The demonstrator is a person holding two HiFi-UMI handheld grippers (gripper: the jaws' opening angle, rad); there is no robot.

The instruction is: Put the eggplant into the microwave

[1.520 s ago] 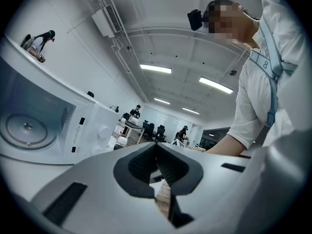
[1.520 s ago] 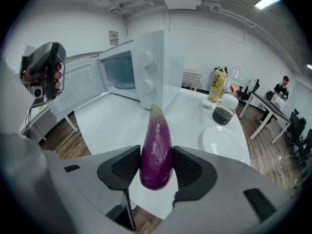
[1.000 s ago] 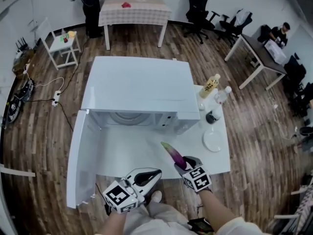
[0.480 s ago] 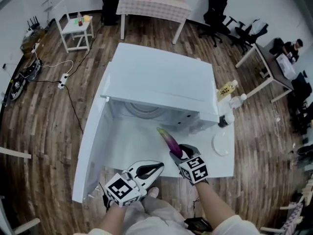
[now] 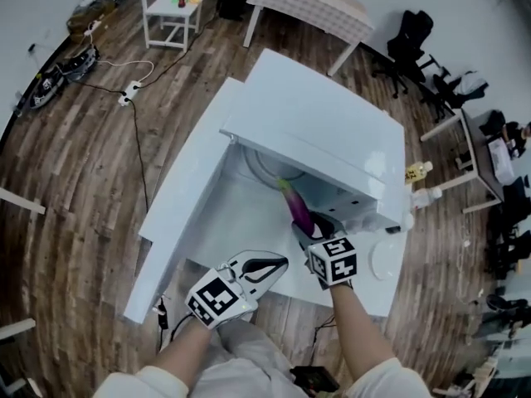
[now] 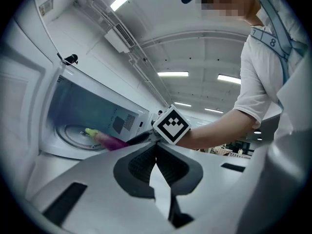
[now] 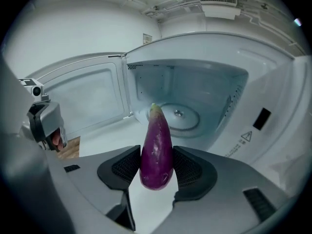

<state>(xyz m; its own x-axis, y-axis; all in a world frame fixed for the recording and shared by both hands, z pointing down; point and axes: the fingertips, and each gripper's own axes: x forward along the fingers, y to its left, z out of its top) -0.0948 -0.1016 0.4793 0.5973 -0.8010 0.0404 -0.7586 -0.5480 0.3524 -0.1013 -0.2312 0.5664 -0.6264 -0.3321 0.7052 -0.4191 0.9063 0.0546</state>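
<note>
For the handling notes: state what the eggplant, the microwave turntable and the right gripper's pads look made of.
Eggplant: glossy purple skin, real or plastic replica, cannot tell. Turntable: seemingly glass, translucent with sheen. Pads: dark, matte, ribbed, probably rubber.

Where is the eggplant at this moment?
In the right gripper view the eggplant stands clamped between the jaws of the right gripper, green tip pointing at the turntable inside the open microwave.
</note>
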